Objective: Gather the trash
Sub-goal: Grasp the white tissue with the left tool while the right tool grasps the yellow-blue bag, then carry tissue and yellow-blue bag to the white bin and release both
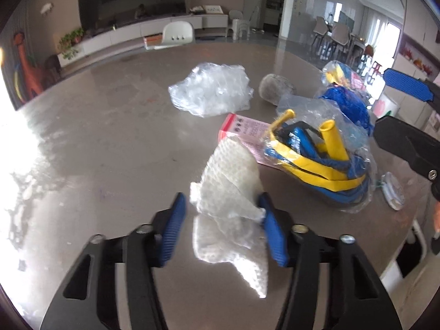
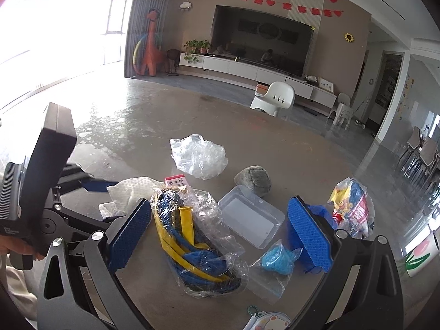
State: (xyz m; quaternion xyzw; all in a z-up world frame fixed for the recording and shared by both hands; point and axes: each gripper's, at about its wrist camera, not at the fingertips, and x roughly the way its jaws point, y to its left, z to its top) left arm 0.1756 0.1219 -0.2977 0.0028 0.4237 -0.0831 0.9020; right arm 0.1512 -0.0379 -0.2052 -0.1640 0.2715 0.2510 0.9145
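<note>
Straddling a white foam net sleeve [image 1: 231,192], the left gripper [image 1: 221,220] is seen in the left wrist view with its jaws partly closed: the right blue pad touches the sleeve, while a gap remains at the left pad, so no firm grip is shown. The sleeve lies on the grey table [image 1: 110,151], just beside a clear bag of yellow and blue balloons [image 1: 316,159].

In the right wrist view, the right gripper [image 2: 220,233] is held wide open above that bag [image 2: 198,236], nothing being touched. A clear plastic box [image 2: 251,217] lies between its pads.
</note>
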